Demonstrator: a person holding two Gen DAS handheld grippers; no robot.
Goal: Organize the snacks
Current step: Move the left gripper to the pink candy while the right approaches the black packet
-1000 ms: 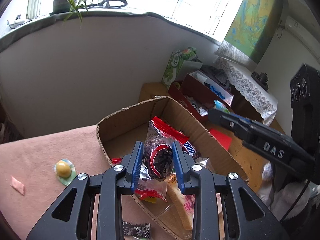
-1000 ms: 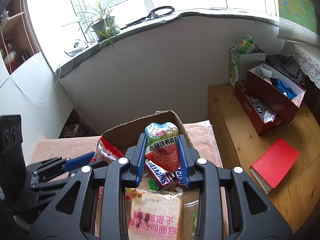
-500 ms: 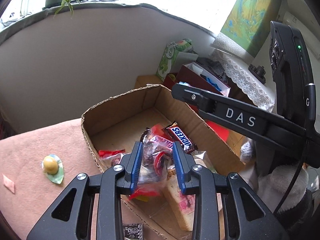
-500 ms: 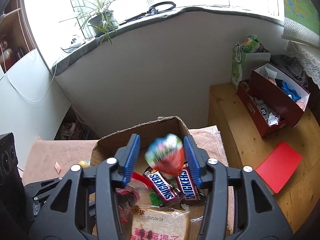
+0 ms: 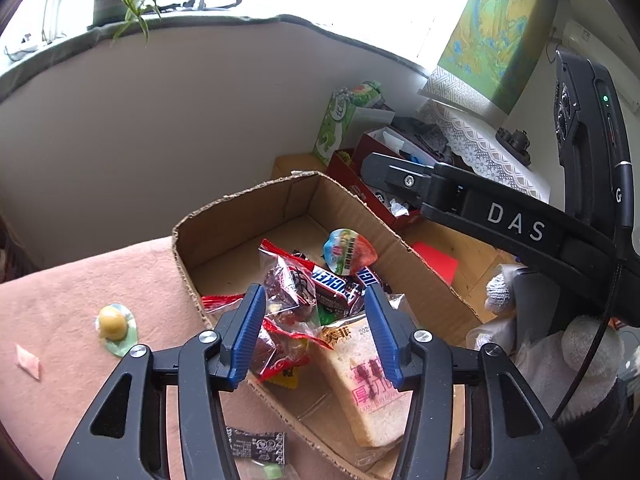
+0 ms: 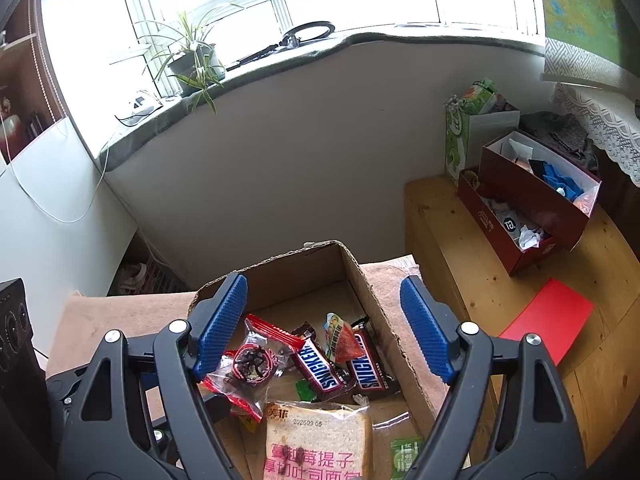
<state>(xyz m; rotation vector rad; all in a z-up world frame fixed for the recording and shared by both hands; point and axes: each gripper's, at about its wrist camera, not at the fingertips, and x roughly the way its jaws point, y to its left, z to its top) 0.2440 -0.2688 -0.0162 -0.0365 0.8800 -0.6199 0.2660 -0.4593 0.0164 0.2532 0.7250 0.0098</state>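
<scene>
pink cloth covers the tabletop (image 5: 80, 280), and on it an open cardboard box (image 5: 248, 216) holds most of the snacks. to the right of it stands a lower wooden bench (image 6: 472, 280) with a dark red box (image 6: 536, 200) of odds and ends and a flat red book (image 6: 548, 320).

near the front of the cardboard box lies a wrapped slice of bread (image 6: 316, 440) with pink lettering. just beyond it two snickers bars (image 6: 320, 364) lie side by side, and a small red and green packet (image 6: 340, 336) rests on top of them. to their left sits a clear bag of dark dried fruit (image 5: 286, 284) with red edges, against the left wall of the box.

the left hand-held gripper (image 5: 316, 332) hangs over the near left edge of the box, its jaws opening; the bag of dark dried fruit lies between them but the blue pads no longer press on it. the right hand-held gripper (image 6: 320, 328) is above the middle of the box, its jaws opening wide with nothing held.

outside the box, on the cloth to the left, lie a yellow candy in a clear wrapper (image 5: 114, 322) and a small pink sweet (image 5: 28, 360); a little black packet (image 5: 260, 446) lies on the cloth at the near edge.
</scene>
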